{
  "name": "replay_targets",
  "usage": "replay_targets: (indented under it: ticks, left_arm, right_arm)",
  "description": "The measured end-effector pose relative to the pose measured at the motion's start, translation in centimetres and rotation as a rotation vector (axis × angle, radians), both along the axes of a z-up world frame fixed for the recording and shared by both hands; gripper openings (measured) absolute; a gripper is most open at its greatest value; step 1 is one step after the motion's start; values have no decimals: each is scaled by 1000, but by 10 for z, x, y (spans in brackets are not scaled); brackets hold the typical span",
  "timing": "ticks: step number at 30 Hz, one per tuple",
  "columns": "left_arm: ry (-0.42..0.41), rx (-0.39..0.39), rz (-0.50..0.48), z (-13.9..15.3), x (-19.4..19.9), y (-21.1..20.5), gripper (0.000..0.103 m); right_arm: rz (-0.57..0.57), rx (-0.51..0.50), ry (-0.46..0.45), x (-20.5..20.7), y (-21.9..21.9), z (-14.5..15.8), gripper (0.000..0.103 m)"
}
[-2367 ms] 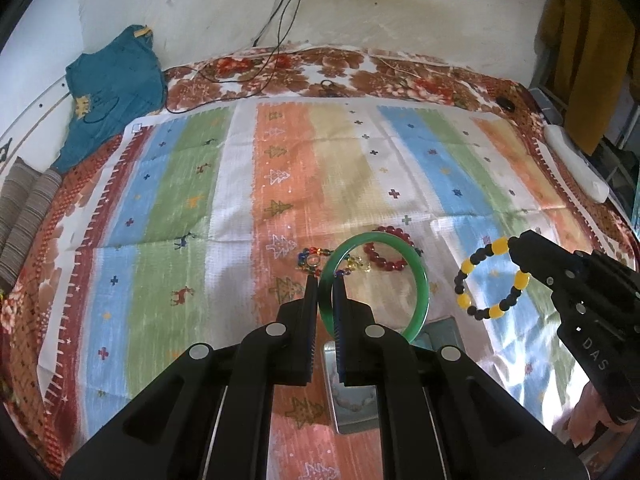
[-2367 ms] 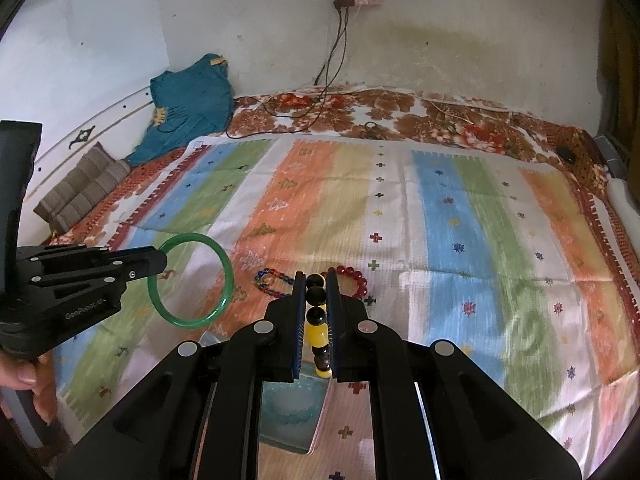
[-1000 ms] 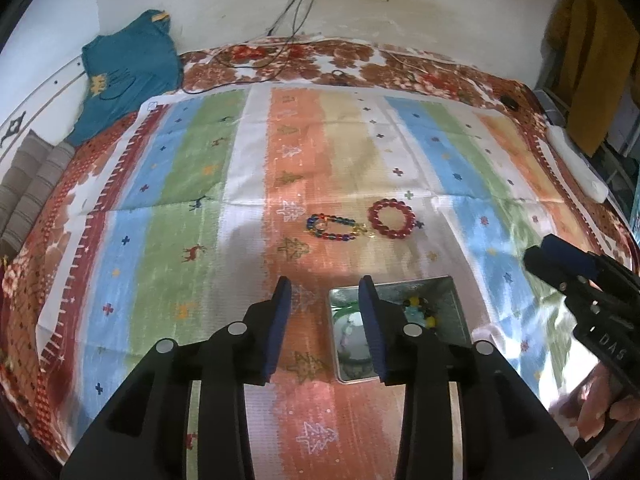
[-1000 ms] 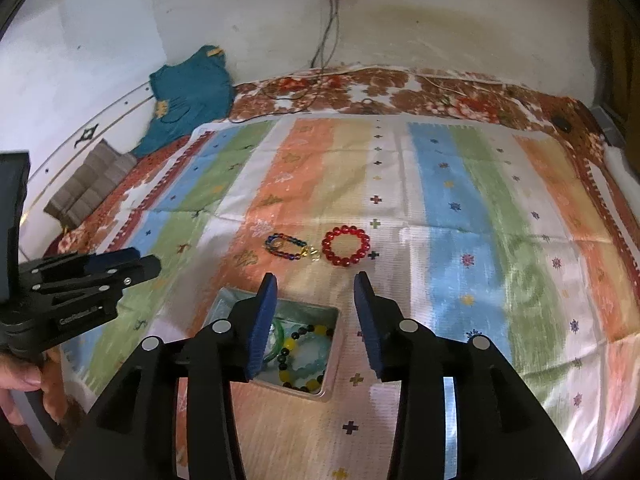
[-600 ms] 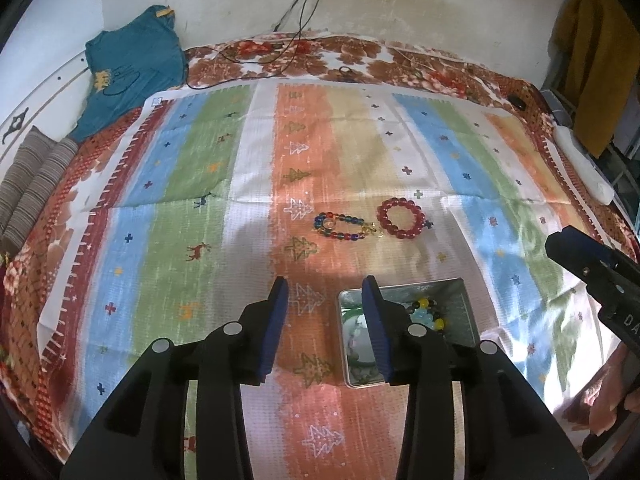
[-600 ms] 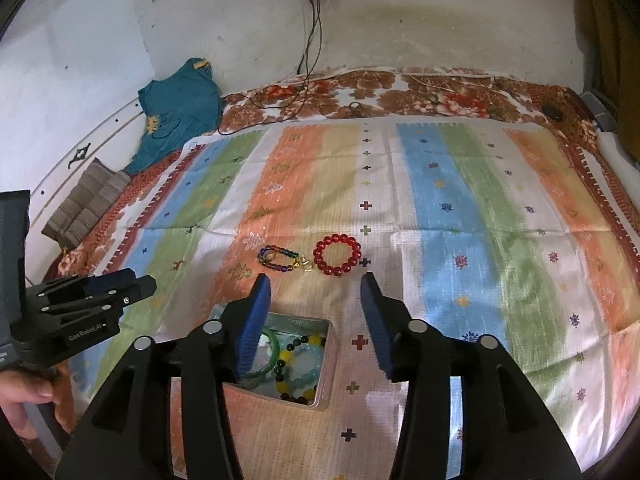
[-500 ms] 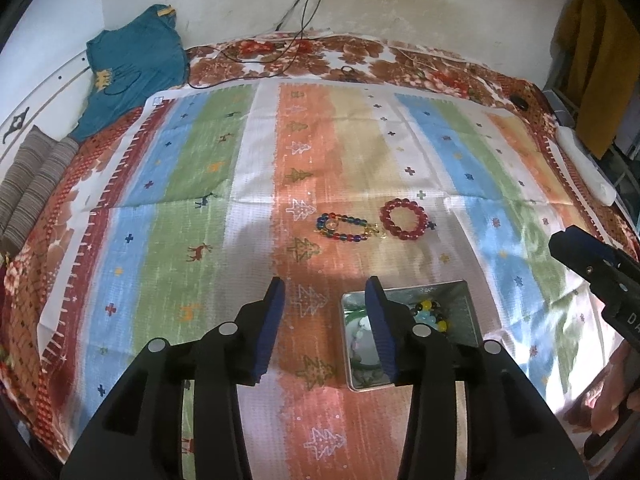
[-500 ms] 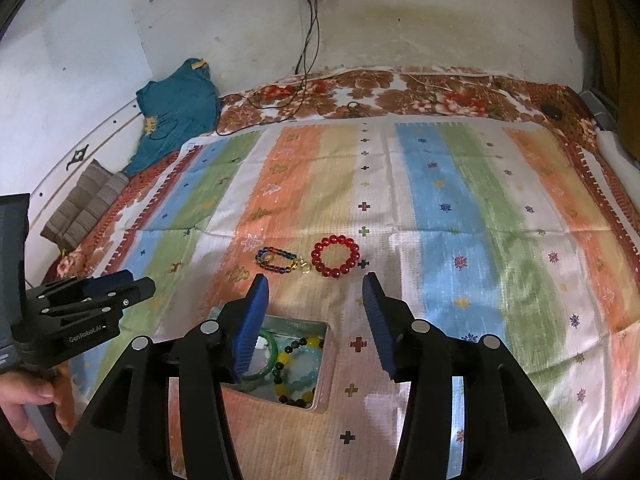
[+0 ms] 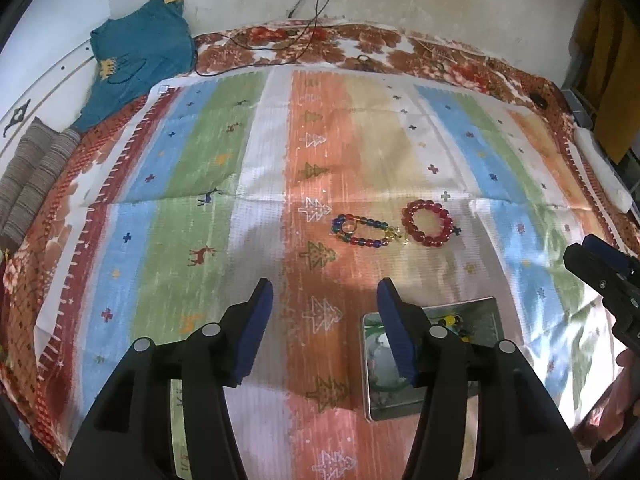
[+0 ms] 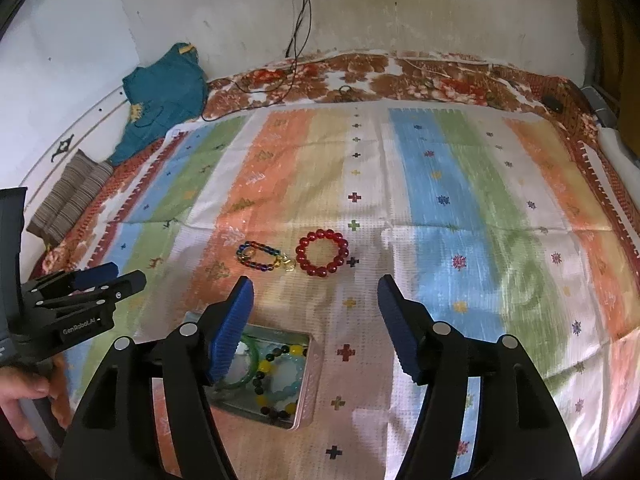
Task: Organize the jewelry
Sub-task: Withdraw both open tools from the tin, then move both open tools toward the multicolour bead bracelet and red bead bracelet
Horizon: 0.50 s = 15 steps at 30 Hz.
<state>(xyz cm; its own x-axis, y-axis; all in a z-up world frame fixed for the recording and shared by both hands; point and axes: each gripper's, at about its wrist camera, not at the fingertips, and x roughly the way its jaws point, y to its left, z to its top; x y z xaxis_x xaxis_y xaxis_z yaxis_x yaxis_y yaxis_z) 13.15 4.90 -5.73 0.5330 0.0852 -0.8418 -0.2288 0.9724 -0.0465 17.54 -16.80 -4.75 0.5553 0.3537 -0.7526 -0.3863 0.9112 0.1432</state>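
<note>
A red bead bracelet and a multicoloured bead bracelet lie side by side on the striped cloth. A metal tin nearer me holds the green bangle, the black-and-yellow bead bracelet and a pale turquoise one. My left gripper is open and empty, above the cloth left of the tin. My right gripper is open and empty, above the tin's far side, short of the red bracelet.
The striped cloth covers a floral bedspread. A teal garment and a folded striped cloth lie at the far left. Cables hang down the back wall. A white object lies at the right edge.
Both grippers let the green bangle and the black-and-yellow bracelet go into the tin, then rose and pulled back. Their jaws have opened wider over the last half second.
</note>
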Motion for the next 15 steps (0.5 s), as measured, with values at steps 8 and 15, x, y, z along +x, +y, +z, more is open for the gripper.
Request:
replay_targets:
  ticks: [8, 15]
  left_arm:
    - [39, 3, -3, -19, 22, 7, 60]
    - [84, 6, 1, -38, 42, 9, 62]
  right_arm:
    - [-14, -7, 31, 19, 2, -12, 68]
    - [-30, -53, 43, 38, 7, -28, 68]
